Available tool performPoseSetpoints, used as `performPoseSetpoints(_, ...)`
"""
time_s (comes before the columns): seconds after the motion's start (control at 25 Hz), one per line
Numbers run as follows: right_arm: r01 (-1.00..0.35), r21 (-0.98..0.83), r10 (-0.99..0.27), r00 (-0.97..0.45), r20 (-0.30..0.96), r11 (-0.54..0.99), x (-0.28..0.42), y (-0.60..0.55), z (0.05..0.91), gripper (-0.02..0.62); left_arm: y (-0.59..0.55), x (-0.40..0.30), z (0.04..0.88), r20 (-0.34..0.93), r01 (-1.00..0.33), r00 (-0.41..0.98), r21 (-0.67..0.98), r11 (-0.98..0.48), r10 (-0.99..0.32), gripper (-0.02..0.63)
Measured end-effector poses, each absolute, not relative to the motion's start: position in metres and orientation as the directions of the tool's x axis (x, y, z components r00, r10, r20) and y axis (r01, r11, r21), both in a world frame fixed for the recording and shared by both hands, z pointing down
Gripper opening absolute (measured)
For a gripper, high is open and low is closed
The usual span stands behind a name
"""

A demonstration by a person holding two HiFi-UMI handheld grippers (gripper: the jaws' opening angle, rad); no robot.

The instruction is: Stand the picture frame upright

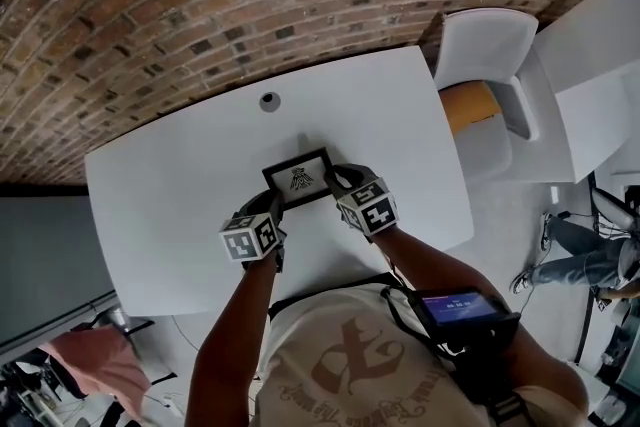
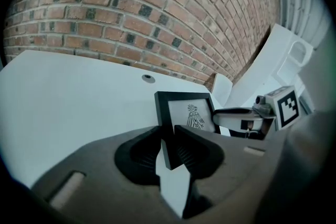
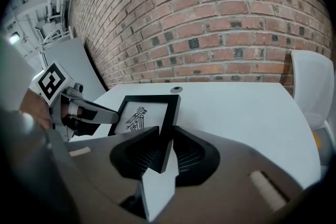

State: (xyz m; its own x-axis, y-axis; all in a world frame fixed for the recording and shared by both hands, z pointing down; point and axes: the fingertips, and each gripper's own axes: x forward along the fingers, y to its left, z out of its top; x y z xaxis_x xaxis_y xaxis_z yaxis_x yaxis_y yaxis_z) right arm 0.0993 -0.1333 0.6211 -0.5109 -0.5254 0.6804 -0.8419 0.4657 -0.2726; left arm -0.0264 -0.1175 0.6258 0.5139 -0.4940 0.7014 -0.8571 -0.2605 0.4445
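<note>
A black picture frame (image 1: 298, 178) with a bird drawing is held over the middle of the white table (image 1: 180, 185), its face tilted up toward me. My left gripper (image 1: 272, 208) is shut on the frame's left edge, and in the left gripper view its pads clamp the black border (image 2: 167, 140). My right gripper (image 1: 341, 186) is shut on the right edge, with the border (image 3: 167, 128) pinched between its pads. Each gripper view shows the other gripper across the frame: the right gripper (image 2: 247, 119) and the left gripper (image 3: 79, 112). I cannot tell whether the bottom edge touches the table.
A round cable hole (image 1: 270, 100) sits in the table behind the frame. A brick wall (image 1: 200, 5) runs along the far side. A white chair (image 1: 485, 55) with an orange seat stands at the table's right end, next to another white table (image 1: 600, 45).
</note>
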Motion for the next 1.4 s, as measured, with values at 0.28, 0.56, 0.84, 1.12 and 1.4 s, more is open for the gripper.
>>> performPoseSetpoints(0.28,-0.843,-0.261,-0.556,-0.513,0.653,0.47,0.117,-0.171,0.616,0.092,-0.154,-0.009,0.615,0.689,-0.862,0.507,0.415,-0.293,-0.517,0.086)
performPoseSetpoints(0.56,-0.842,-0.255,-0.577,-0.518,0.632,0.476,0.119,-0.212,0.615,0.091,-0.192,-0.007,0.614,0.677,-0.867,0.498,0.391,-0.309,-0.542,0.086)
performPoseSetpoints(0.84,-0.843,-0.254,-0.582,-0.517,0.628,0.475,0.111,-0.248,0.621,0.091,-0.229,-0.015,0.62,0.681,-0.873,0.488,0.373,-0.315,-0.547,0.086)
performPoseSetpoints(1.12,-0.849,-0.236,-0.612,-0.509,0.605,0.473,0.104,-0.296,0.622,0.091,-0.279,-0.023,0.622,0.667,-0.877,0.479,0.339,-0.34,-0.57,0.086)
performPoseSetpoints(1.4,-0.864,-0.209,-0.652,-0.486,0.582,0.458,0.102,-0.335,0.63,0.091,-0.322,-0.024,0.631,0.644,-0.88,0.469,0.283,-0.38,-0.605,0.086)
